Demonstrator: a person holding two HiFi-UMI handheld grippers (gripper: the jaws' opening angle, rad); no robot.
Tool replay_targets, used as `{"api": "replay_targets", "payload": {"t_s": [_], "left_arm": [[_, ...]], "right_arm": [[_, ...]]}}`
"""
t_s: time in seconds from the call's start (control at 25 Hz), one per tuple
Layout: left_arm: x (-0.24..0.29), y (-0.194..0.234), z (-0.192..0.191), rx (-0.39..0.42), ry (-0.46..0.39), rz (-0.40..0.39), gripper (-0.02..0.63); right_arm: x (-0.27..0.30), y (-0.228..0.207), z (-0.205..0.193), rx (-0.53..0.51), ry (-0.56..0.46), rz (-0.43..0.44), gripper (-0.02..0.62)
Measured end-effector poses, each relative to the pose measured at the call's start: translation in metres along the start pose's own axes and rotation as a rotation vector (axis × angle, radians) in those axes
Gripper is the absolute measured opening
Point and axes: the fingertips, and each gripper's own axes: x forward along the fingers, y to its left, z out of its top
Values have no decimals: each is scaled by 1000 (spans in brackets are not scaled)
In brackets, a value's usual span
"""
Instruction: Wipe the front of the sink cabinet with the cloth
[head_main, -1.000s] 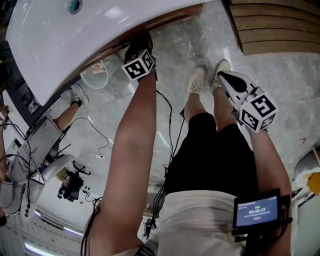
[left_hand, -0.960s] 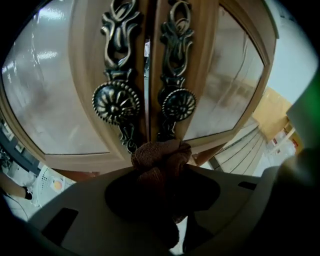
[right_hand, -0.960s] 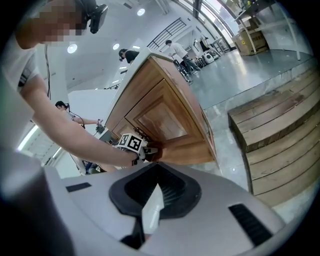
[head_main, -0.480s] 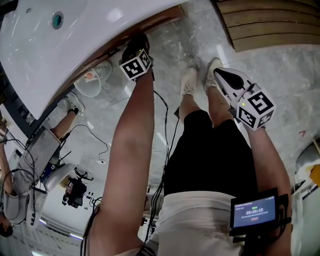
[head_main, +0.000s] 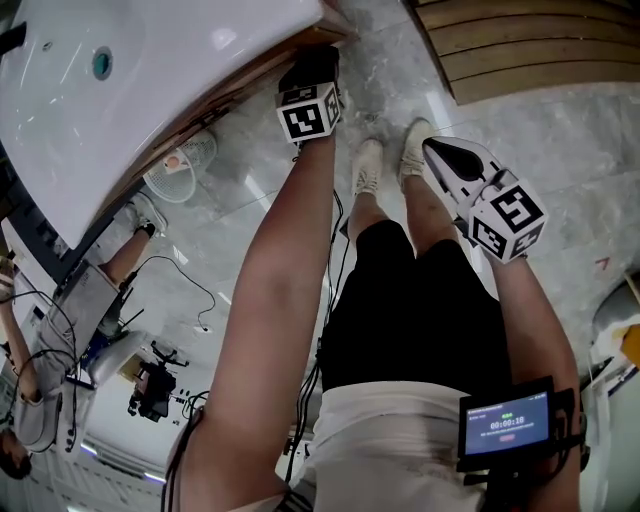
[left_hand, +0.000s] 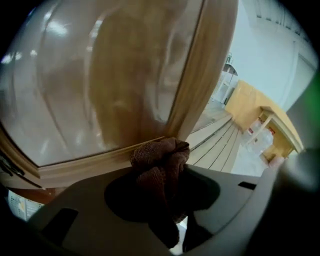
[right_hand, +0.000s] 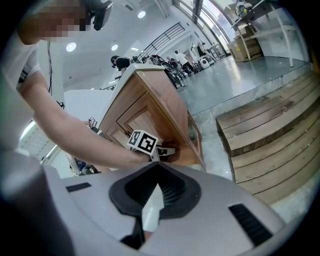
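Under the white sink (head_main: 150, 90), my left gripper (head_main: 308, 75) has its jaws clamped on a bunched brown cloth (left_hand: 160, 162). The cloth is pressed against the wooden sink cabinet front (left_hand: 125, 100), at the lower corner of a glossy panel. My right gripper (head_main: 447, 155), jaws closed on nothing, hangs well apart above the marble floor (head_main: 560, 170), near wooden steps (right_hand: 265, 130).

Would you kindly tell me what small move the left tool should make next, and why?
Probably sweep the left tool up across the cabinet front. It is shut on the bunched brown cloth, which sits at the lower moulding beside the corner post, leaving the broad panel above as the nearest surface to wipe.
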Motion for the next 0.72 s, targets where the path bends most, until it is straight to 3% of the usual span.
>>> {"api": "replay_targets", "payload": {"t_s": [0.32,0.44,0.72], "left_arm": [[4,-55,28,41,-45,-106,156],[-10,-53,38,62,-71,-124,156],[-68,-67,36,309,-122,-177,156]], "right_arm": [[-4,-2,0,8,22,-1,12],[7,2,7,-10,23,18,12],[25,22,24,-60,51,80,12]]}}
